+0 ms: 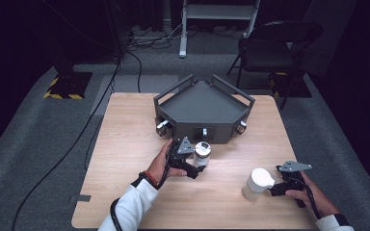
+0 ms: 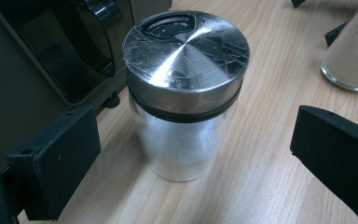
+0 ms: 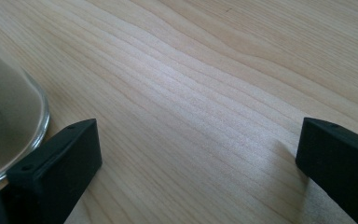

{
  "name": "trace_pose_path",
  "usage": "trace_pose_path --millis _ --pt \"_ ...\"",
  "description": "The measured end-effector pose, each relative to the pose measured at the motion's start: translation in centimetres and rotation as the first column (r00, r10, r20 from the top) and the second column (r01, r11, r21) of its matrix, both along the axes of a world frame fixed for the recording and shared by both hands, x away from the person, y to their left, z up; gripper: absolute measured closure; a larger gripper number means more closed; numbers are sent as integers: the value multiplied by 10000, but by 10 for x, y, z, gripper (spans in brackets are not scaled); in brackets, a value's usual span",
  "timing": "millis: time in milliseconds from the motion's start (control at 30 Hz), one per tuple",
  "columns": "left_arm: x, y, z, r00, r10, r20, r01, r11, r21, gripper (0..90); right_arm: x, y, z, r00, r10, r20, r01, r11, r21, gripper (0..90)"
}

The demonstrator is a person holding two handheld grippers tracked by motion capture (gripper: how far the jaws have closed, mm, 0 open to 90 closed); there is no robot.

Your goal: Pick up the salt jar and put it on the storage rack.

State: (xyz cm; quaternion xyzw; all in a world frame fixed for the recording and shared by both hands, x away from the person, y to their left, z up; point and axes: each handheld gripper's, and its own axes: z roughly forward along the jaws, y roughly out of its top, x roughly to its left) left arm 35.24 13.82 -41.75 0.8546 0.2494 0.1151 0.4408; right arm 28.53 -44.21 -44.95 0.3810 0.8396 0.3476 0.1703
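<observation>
Centrally, toward the far edge of the wooden table, stands a dark grey angular tray unit with knobs along its front face. Just before that face, a glass shaker with a brushed-metal lid stands upright between the spread jaws of the left gripper, untouched by either. Near the table's near right corner, a white-capped jar lies just beside the right gripper, whose jaws are likewise spread, closing on nothing.
</observation>
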Motion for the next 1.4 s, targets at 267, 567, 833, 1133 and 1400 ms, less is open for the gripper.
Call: trace_pose_path --millis 267,567,833,1133,1400 --pt "8 -11 -7 9997 214 -76 -214 9998 21 14 0 0 0 10000 5 -1 -5 10000 0 0" --pt "12 -21 -20 9974 698 -182 -702 9973 -203 50 0 0 0 10000 17 0 -17 10000 1 0" --pt "9 -29 -38 9947 1027 -10 -1026 9936 -468 133 0 0 0 10000 33 0 -33 10000 4 0" --pt "4 -36 -49 9941 1033 330 -1008 9923 -722 281 0 -1 0 10000 83 3 -83 10000 6 0" --pt "2 -38 -53 9929 1051 554 -1007 9918 -782 300 1 -1 0 9999 130 3 -130 9999 10 0"
